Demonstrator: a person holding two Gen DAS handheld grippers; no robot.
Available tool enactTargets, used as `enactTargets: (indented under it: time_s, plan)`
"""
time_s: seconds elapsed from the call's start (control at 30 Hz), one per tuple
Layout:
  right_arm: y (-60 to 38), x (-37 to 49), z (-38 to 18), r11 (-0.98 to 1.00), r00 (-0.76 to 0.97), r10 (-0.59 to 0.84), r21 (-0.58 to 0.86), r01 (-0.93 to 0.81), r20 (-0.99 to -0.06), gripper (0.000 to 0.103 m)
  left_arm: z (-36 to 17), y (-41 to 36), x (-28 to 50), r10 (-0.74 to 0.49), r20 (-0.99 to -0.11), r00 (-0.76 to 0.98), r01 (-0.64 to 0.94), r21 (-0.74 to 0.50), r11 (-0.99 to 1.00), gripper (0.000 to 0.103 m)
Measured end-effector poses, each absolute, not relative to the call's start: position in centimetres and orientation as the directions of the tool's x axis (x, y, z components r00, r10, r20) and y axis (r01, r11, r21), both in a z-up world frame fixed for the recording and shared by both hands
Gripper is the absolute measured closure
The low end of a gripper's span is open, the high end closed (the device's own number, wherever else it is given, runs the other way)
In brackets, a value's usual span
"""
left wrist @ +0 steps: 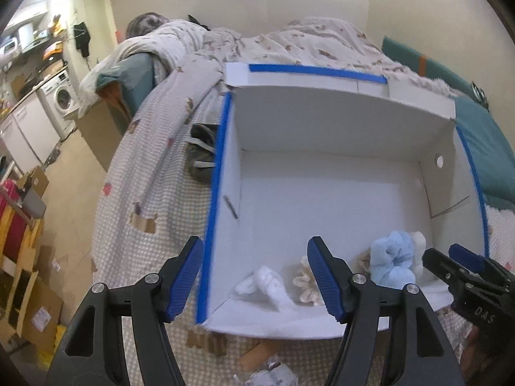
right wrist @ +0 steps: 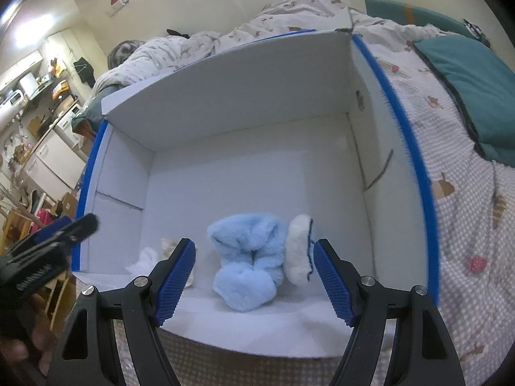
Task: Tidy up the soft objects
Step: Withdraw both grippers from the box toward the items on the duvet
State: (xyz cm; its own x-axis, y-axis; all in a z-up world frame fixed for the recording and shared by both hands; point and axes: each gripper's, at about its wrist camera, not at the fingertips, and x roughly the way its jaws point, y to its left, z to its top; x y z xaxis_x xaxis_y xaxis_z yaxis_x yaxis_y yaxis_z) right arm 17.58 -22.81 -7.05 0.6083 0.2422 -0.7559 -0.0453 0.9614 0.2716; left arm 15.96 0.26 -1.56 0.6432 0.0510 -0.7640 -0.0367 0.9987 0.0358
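A white cardboard box (left wrist: 322,199) with blue-taped rims stands open on the bed; it also shows in the right wrist view (right wrist: 244,160). Inside near its front lie a fluffy light-blue soft piece (right wrist: 248,257), a white fluffy piece (right wrist: 297,251), a white knotted cloth (left wrist: 267,284) and a cream scrunchie (left wrist: 304,284). My left gripper (left wrist: 254,276) is open and empty over the box's front left corner. My right gripper (right wrist: 254,276) is open and empty, just before the light-blue piece (left wrist: 391,257). The right gripper also shows in the left wrist view (left wrist: 450,257).
The box sits on a checked bedspread (left wrist: 154,193) with a rumpled duvet (left wrist: 257,41) behind and a teal pillow (right wrist: 473,87) to the right. A dark item (left wrist: 201,151) lies left of the box. Cardboard boxes (left wrist: 29,289) and a washing machine (left wrist: 62,99) stand on the floor, left.
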Motion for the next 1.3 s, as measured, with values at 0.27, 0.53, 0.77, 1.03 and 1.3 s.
enactTargets:
  time_s: [0.27, 0.53, 0.77, 1.03, 1.3]
  plan:
    - [-23.4, 14.7, -5.7, 0.973, 0.63, 0.204, 0.227, -0.045, -0.749, 0.023, -1.3, 2.3, 12.6, 0.062, -0.77, 0.635, -0.076, 0.018, 0.997, 0.039]
    - [-24.2, 11.4, -5.1, 0.969, 0.638, 0.214, 0.244, -0.042, -0.739, 0.023, -1.3, 3.4, 9.9, 0.059, -0.776, 0.628, -0.106, -0.01, 0.994, 0.039]
    - [-24.5, 9.8, -5.8, 0.966, 0.616, 0.219, 0.258, -0.027, -0.757, 0.023, -2.0, 3.9, 8.0, 0.083, -0.788, 0.609, -0.124, 0.008, 0.992, 0.039]
    - [-23.8, 9.1, -7.0, 0.958, 0.57, 0.257, 0.281, -0.046, -0.781, 0.023, -3.5, 5.0, 7.6, 0.074, -0.827, 0.557, -0.167, -0.025, 0.986, 0.039]
    - [-24.2, 9.7, -8.0, 0.936, 0.533, 0.304, 0.351, -0.014, -0.79, 0.023, -6.2, 6.3, 8.0, 0.003, -0.882, 0.472, -0.226, -0.117, 0.967, 0.039]
